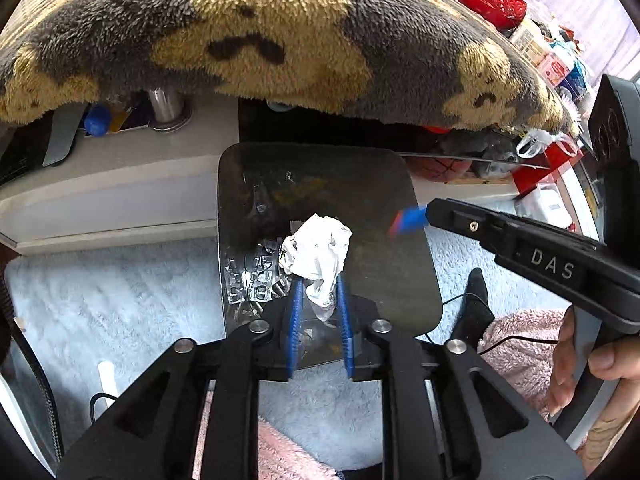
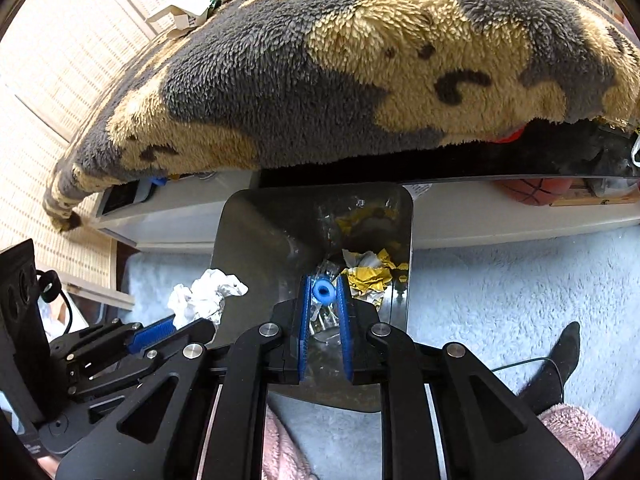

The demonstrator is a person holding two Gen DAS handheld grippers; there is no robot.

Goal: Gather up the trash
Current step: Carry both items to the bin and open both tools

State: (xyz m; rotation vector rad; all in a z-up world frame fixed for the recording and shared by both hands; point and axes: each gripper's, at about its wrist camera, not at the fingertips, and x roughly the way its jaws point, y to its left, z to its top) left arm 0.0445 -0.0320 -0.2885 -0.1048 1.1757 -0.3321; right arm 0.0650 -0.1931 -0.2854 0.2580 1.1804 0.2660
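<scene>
My left gripper (image 1: 319, 280) is shut on a crumpled white tissue (image 1: 320, 244), held over the open dark bin (image 1: 384, 208). Clear plastic packaging (image 1: 256, 276) lies inside the bin. My right gripper (image 2: 324, 280) is shut on a clear plastic bottle (image 2: 326, 328) at its blue cap (image 2: 324, 291), also over the bin (image 2: 260, 232), just in front of crumpled yellow wrappers (image 2: 372, 276) inside it. The right gripper (image 1: 408, 222) reaches in from the right in the left wrist view. In the right wrist view, the left gripper (image 2: 176, 322) with the tissue (image 2: 204, 296) sits at the bin's left edge.
A grey and tan plush blanket (image 1: 280, 40) overhangs above the bin. Pale blue carpet (image 1: 100, 300) surrounds it, with a white low ledge (image 1: 120, 184) behind. A basketball (image 2: 532, 190) lies under the ledge. A black-socked foot (image 2: 564, 356), pink fleece (image 1: 520, 348) and a hand (image 1: 600, 360) are at the right.
</scene>
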